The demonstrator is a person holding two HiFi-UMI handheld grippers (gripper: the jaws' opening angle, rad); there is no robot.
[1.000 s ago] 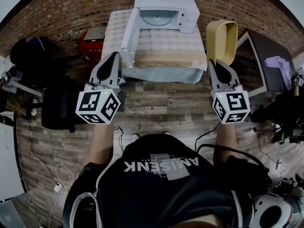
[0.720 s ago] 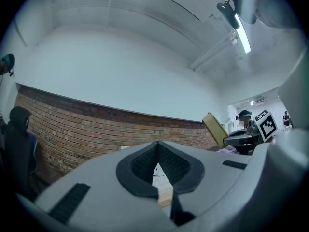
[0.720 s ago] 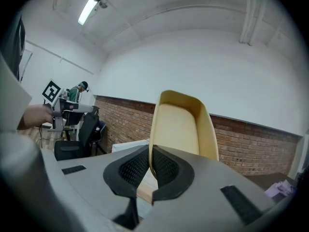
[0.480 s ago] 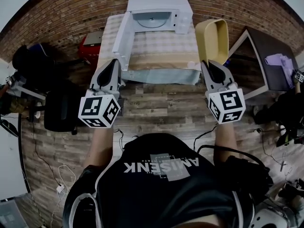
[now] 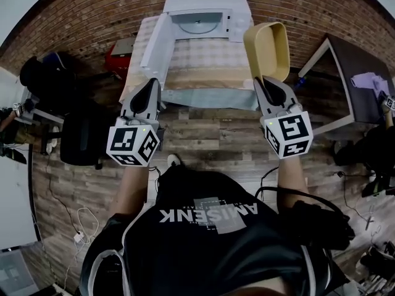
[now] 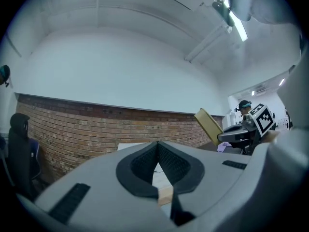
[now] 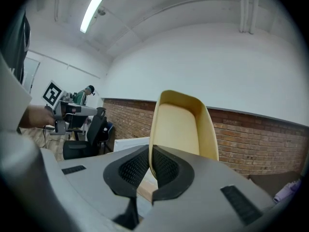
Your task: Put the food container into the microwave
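My right gripper (image 5: 265, 81) is shut on the rim of a cream-yellow food container (image 5: 267, 49), held tilted up on its side above the table's right front corner. In the right gripper view the container (image 7: 184, 124) stands upright between the pads (image 7: 163, 166). The white microwave (image 5: 203, 14) sits at the back of the table with its door (image 5: 153, 45) swung open to the left and the turntable visible inside. My left gripper (image 5: 152, 85) hangs shut and empty before the table's left front corner, below the open door. In the left gripper view the jaws (image 6: 158, 153) meet with nothing between them.
The table (image 5: 197, 69) carries a checked cloth in front of the microwave. A dark desk (image 5: 355, 85) stands at the right, a black office chair (image 5: 77, 137) and a red box (image 5: 118, 49) at the left. Cables lie on the wooden floor.
Both grippers and the view have shifted toward the table. The container has moved left and nearer the microwave's right front. The left gripper stays shut.
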